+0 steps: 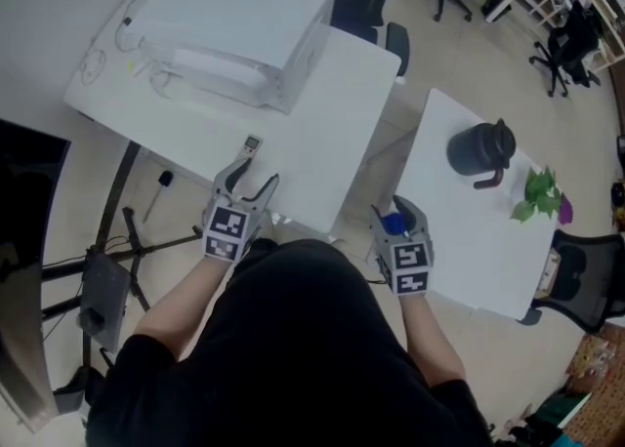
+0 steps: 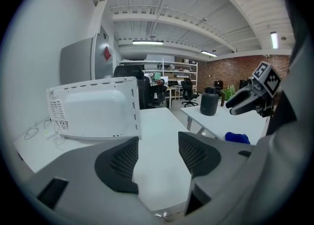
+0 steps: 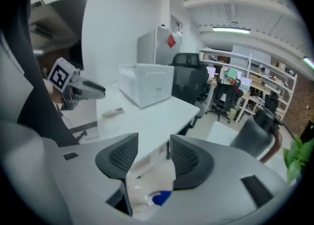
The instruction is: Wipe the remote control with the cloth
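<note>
- Head view: my left gripper (image 1: 256, 174) waits wide and empty, aimed at the remote control (image 1: 252, 145) at its 12 o'clock on the left table (image 1: 322, 142). My right gripper (image 1: 395, 211) hangs over the blue cloth (image 1: 394, 225) at the right table's (image 1: 469, 230) edge, probably to fetch it.
- Left gripper view: only here does the cloth (image 2: 237, 137) show whole, at 4 o'clock, untouched.
- Right gripper view: the jaws stand wide with the cloth (image 3: 162, 198) below them, ungripped. The remote control (image 3: 113, 112) lies at 10 o'clock.

Left gripper (image 1: 249, 179) and right gripper (image 1: 398, 213) tilt down, fingers (image 2: 117, 162) apart
</note>
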The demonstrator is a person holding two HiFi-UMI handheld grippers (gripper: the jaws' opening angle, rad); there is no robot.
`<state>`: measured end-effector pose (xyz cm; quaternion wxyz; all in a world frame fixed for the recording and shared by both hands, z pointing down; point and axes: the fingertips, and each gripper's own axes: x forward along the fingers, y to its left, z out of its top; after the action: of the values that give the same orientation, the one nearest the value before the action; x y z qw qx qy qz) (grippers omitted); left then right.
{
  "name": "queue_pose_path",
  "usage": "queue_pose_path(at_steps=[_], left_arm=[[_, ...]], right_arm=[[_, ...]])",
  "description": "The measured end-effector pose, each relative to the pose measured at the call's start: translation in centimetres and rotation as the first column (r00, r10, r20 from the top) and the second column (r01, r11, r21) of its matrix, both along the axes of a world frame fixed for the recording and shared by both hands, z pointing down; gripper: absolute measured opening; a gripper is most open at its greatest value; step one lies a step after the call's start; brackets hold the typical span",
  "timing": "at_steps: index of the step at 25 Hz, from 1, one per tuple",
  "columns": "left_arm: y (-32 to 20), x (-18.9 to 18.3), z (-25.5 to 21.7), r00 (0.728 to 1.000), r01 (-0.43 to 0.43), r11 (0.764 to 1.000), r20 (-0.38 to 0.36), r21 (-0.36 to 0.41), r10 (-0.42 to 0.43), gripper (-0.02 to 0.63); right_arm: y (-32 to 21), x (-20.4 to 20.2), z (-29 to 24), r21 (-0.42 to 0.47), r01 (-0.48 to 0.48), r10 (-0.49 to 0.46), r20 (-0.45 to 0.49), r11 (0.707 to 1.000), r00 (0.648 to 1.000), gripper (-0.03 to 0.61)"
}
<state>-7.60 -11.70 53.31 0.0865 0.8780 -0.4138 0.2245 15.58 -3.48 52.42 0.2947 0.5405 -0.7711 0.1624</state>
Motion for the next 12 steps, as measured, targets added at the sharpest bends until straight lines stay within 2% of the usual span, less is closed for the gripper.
queue_pose_path(at_steps=[2, 5, 9, 11, 12], left_arm=[[0.5, 0.8, -0.7, 1.000, -0.016, 1.000, -0.010, 0.010, 0.016, 0.258], [1.2, 2.1, -2.1, 0.999, -0.043, 0.998, -0.014, 0.040, 0.043, 0.244], [2.1, 3.2, -3.2, 0.998, -0.054, 0.996, -0.012, 0.066, 0.055, 0.197], [2.5, 3.4, -3.4, 0.999, -0.030, 0.997, -0.012, 0.065, 0.031, 0.139], [2.7, 3.5, -3.5, 1.000, -0.016, 0.998, -0.010, 0.065, 0.017, 0.130]], right_arm=[[-1.3, -3.6, -2.3, 0.058, 0.074, -0.078, 0.081, 0.996, 0.994, 0.192], [-2.4, -7.0, -4.8, 0.123, 0.145, -0.161, 0.134, 0.982, 0.978, 0.112], [-3.0, -9.1, -6.3, 0.154, 0.196, -0.221, 0.167, 0.968, 0.961, 0.058], [-3.1, -9.6, -6.4, 0.168, 0.225, -0.254, 0.178, 0.960, 0.951, 0.040], [-3.1, -9.9, -6.4, 0.175, 0.241, -0.272, 0.184, 0.955, 0.945, 0.026]])
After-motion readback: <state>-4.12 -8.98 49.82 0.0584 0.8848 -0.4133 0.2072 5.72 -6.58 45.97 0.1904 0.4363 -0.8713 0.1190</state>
